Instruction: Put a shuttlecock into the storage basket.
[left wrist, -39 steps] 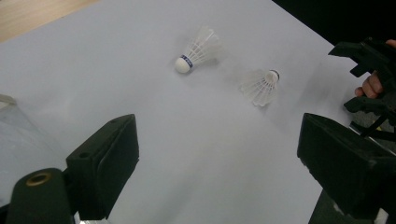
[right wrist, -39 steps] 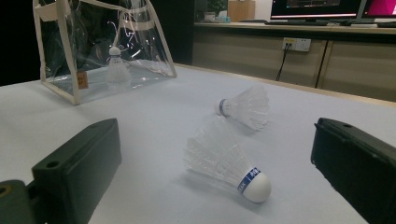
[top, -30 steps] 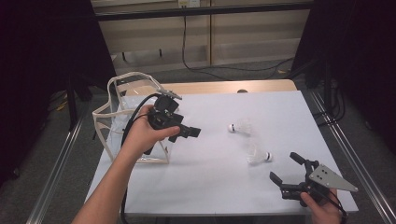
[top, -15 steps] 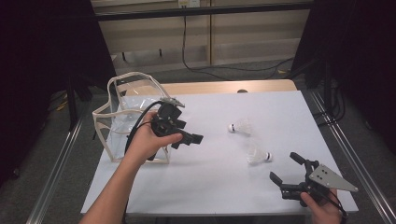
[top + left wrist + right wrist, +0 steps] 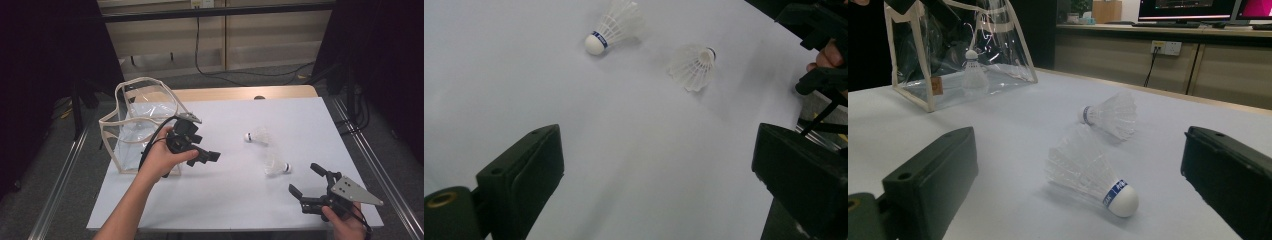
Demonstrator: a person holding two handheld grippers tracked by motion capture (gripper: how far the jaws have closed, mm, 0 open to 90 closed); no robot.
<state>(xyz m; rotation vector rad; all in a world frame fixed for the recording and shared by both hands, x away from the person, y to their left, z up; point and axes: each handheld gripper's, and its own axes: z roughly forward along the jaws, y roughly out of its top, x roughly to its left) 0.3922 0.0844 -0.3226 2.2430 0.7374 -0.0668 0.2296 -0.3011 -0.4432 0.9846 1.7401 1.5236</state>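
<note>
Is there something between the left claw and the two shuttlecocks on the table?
Nothing visible. Bare white table lies between the open left claw and both shuttlecocks. The right claw waits at the near right, off that path.

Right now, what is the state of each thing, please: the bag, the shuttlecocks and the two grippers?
Clear bag: upright, top open.
Shuttlecock in bag: standing, cork up.
Far shuttlecock: lying on table.
Near shuttlecock: lying on table.
Left gripper: open, empty, jaws just opening.
Right gripper: open, empty.
</note>
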